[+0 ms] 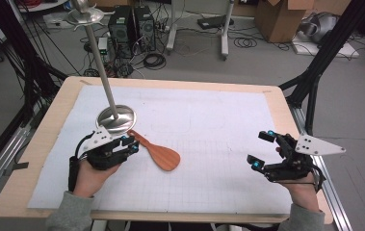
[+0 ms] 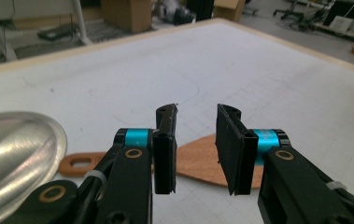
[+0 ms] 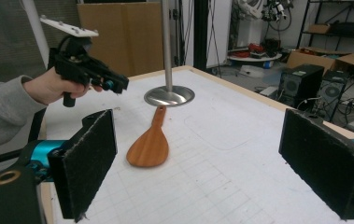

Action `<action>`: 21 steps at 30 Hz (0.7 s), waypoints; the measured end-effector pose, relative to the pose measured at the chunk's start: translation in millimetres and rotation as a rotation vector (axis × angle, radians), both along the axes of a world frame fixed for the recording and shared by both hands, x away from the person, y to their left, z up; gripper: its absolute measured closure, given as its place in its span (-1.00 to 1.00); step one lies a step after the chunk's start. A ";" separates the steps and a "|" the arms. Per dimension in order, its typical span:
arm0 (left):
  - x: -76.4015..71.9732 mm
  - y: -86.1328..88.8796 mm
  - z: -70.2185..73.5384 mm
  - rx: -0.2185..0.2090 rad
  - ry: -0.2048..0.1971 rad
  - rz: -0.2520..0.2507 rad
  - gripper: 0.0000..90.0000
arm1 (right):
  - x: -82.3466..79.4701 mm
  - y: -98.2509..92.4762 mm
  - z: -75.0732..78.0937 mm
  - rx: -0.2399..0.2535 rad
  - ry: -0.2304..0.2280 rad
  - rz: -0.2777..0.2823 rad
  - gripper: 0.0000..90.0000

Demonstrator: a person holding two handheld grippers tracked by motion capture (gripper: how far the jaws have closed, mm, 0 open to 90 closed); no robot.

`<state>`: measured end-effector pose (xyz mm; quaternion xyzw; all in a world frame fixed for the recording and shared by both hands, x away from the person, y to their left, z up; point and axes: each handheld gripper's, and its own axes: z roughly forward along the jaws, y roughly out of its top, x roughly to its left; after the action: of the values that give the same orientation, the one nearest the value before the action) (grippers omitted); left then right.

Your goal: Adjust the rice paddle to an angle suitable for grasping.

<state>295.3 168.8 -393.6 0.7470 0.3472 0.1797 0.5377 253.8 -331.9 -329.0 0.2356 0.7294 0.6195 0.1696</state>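
Note:
A wooden spatula (image 1: 160,153) lies flat on the white gridded sheet (image 1: 209,130), its handle end next to the round base of a metal stand (image 1: 116,119). My left gripper (image 1: 130,143) hovers over the handle, open with a moderate gap and nothing held. In the left gripper view the spatula (image 2: 198,161) lies beneath and beyond the gripper (image 2: 195,112), with the shiny stand base (image 2: 11,154) at the left. My right gripper (image 1: 261,150) rests at the right of the sheet, wide open and holding nothing. The right gripper view looks past this gripper (image 3: 209,163) at the spatula (image 3: 149,144), the stand (image 3: 169,95) and the left gripper (image 3: 114,84).
The stand's thin pole (image 1: 98,57) rises from its base toward the camera, with a small dish at its top (image 1: 84,17). The wooden table edge (image 1: 286,103) frames the sheet. Computers, cables and cardboard boxes (image 1: 279,17) sit on the floor behind.

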 end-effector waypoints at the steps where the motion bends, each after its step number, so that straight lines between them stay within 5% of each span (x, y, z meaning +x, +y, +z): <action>1: 0.0 0.0 0.0 0.000 0.000 0.000 0.58 | 0.0 0.0 0.0 0.000 0.000 0.000 -0.78; 8: 6.9 -10.7 -3.6 0.046 -0.015 -0.022 0.82 | 0.4 -4.8 -1.5 0.011 0.007 -0.008 -0.78; 21: 31.1 -34.0 -14.9 0.149 0.013 -0.050 0.96 | 3.3 -4.1 -4.3 0.008 0.023 -0.016 -0.78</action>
<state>326.4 134.8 -408.5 0.7946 0.3174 0.1867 0.4826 257.1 -336.0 -333.2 0.2489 0.7269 0.6183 0.1653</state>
